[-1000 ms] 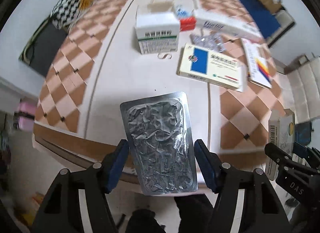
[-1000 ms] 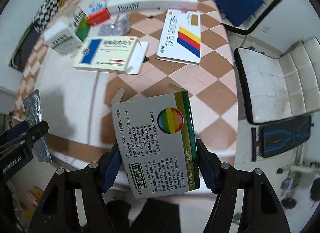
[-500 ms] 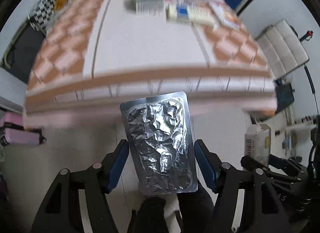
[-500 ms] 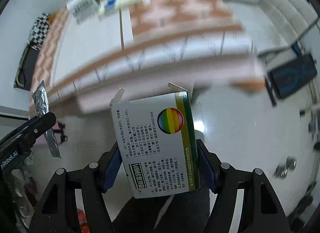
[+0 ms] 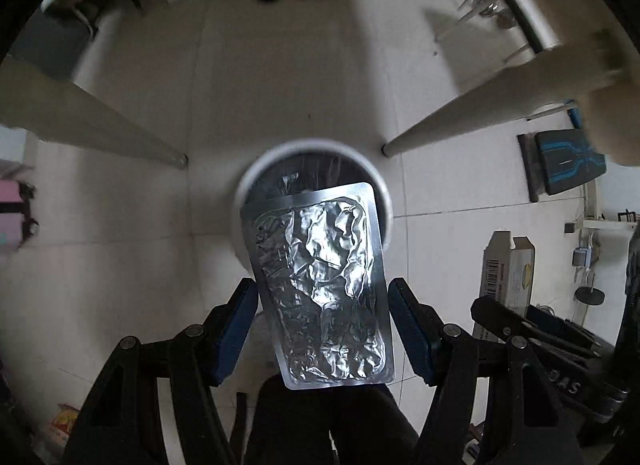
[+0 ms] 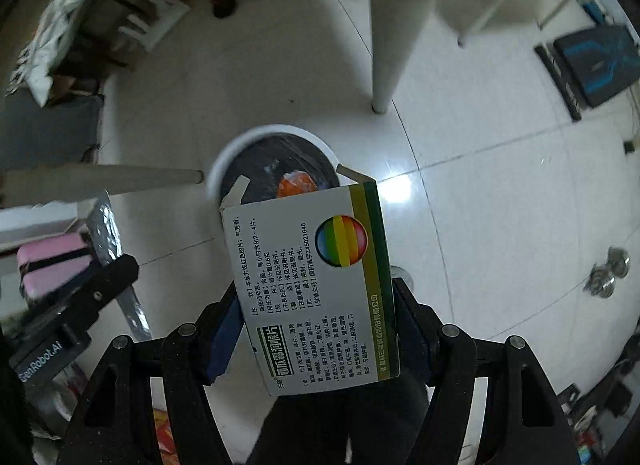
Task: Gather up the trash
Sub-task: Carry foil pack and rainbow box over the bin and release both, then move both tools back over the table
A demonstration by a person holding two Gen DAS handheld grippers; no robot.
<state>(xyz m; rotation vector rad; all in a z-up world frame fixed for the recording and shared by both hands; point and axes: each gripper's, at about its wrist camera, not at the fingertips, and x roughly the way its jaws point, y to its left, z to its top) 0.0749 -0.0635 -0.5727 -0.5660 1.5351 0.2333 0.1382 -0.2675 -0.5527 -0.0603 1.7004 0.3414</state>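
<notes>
The left claw (image 5: 322, 329) is clamped on a crumpled foil blister sheet (image 5: 320, 285), and the right claw (image 6: 316, 325) is clamped on an opened medicine box (image 6: 316, 285). Both hang just above the black-lined waste bin (image 6: 224, 161) ahead of the fingertips. Carrying looks finished; releasing both pieces remains, and the bin already holds some rubbish.

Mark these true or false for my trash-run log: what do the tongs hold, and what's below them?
1. The left tongs grip a foil blister pack. True.
2. The right tongs are empty. False: they clamp a medicine box with a rainbow circle.
3. A round bin with a dark liner stands on the floor below. True.
4. The bin is empty. False: something orange lies inside.
</notes>
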